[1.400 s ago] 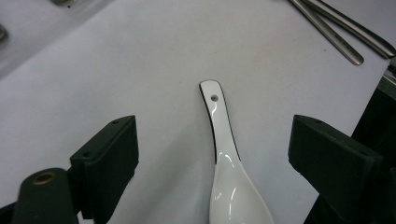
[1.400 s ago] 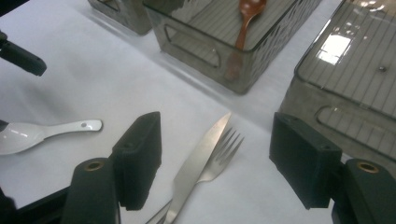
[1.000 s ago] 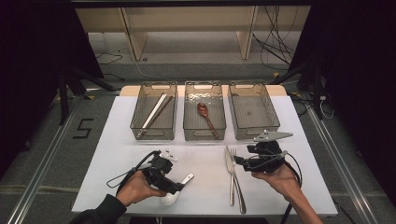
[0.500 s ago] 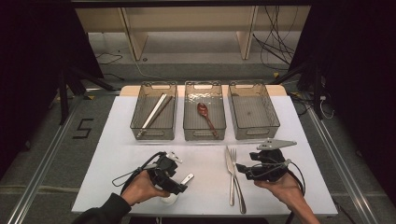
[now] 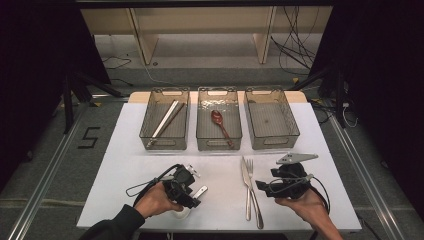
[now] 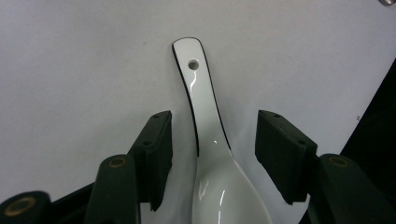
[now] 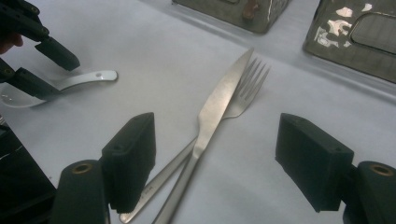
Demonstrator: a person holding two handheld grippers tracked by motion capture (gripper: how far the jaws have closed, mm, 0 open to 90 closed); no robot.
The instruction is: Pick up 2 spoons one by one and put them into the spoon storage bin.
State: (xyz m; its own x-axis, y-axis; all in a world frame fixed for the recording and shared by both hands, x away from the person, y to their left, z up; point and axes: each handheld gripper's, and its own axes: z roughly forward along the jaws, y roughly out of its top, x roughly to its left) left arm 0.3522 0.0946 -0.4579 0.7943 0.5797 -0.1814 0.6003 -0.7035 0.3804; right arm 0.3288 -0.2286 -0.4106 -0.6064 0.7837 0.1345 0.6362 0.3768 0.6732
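Note:
A white ceramic spoon [image 6: 205,116] lies on the white table, handle pointing away from my left gripper [image 6: 215,123]. That gripper is open, with one jaw on each side of the handle and neither touching it. From above, the left gripper [image 5: 190,196] sits over the spoon [image 5: 201,191] near the front edge. My right gripper [image 7: 217,130] is open and low over a steel knife [image 7: 219,107] and fork [image 7: 247,88] that lie crossed on the table. In the high view the right gripper [image 5: 261,185] is just right of the knife [image 5: 246,180] and fork [image 5: 254,192].
Three clear bins stand in a row at the back: the left bin [image 5: 150,131] holds chopsticks [image 5: 166,119], the middle bin [image 5: 204,134] holds a brown wooden spoon [image 5: 220,122], and the right bin [image 5: 290,125] has nothing in it. The table's front edge lies close behind both hands.
The right gripper has drawn back toward the front edge and come down beside the knife and fork. The left gripper has shifted slightly right over the white spoon.

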